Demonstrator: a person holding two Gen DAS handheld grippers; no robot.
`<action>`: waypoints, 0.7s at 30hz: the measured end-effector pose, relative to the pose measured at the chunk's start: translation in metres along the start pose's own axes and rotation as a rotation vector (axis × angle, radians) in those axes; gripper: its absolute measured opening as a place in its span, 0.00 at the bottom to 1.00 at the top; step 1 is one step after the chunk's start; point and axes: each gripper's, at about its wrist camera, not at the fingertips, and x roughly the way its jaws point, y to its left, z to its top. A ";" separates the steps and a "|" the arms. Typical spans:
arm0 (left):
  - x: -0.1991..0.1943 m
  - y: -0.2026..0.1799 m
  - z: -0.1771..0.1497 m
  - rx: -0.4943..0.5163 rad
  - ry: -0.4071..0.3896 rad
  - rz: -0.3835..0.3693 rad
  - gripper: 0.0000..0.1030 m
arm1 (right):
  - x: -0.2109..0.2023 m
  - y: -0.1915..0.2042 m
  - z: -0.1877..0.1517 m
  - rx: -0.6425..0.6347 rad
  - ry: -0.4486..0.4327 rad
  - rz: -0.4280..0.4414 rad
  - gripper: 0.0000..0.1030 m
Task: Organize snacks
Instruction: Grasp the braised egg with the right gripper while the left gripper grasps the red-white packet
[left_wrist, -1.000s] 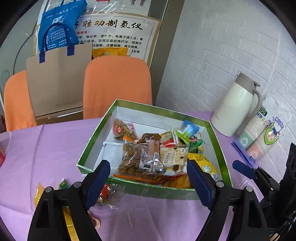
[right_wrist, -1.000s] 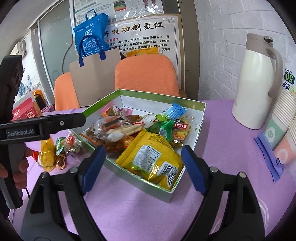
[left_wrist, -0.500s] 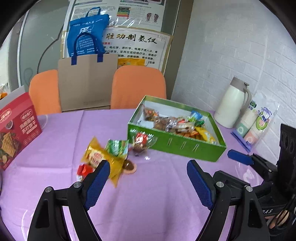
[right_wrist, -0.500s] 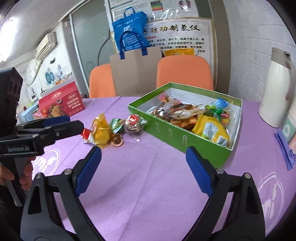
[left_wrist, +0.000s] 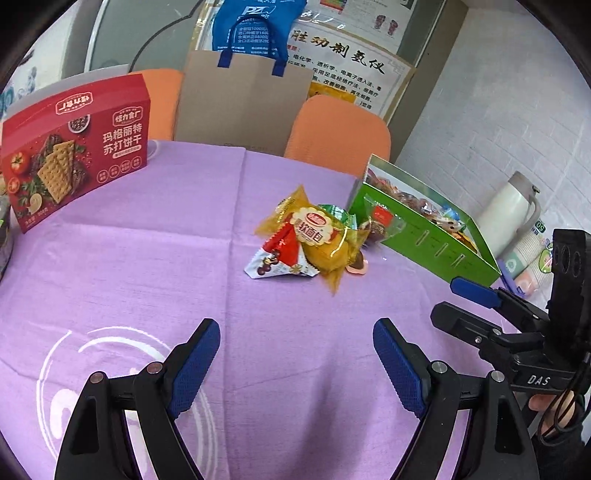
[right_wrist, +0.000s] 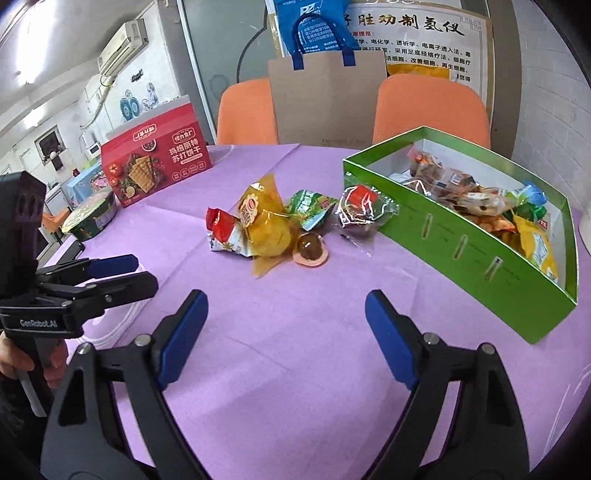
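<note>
Loose snacks sit in a small heap on the purple tablecloth (right_wrist: 295, 350), just left of the green box (right_wrist: 461, 243): yellow bread pack (left_wrist: 325, 240) in the middle, red-and-white packet (left_wrist: 277, 258) touching its near-left side, green packet (right_wrist: 308, 205) behind it, clear-wrapped red snack (right_wrist: 364, 210) against the box wall, brown jelly cup (right_wrist: 310, 249) at the front. Box is open-topped, already full of mixed packets. Left gripper (left_wrist: 295, 365) spread wide, holding nothing, low over the cloth, short of the heap. Right gripper (right_wrist: 284, 332) likewise wide open and empty, near the heap. Red cracker box (left_wrist: 74, 147) stands far left, well apart; white thermos (left_wrist: 509, 214) beyond the green box
</note>
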 end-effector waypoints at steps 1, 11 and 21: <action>0.000 0.004 0.001 -0.005 -0.002 -0.002 0.84 | 0.006 0.001 0.003 -0.003 0.008 -0.002 0.81; 0.013 0.024 0.015 0.003 -0.019 -0.045 0.84 | 0.078 -0.015 0.017 -0.051 0.158 -0.114 0.55; 0.069 0.012 0.059 0.107 0.039 -0.073 0.71 | 0.105 -0.020 0.036 -0.034 0.146 -0.055 0.35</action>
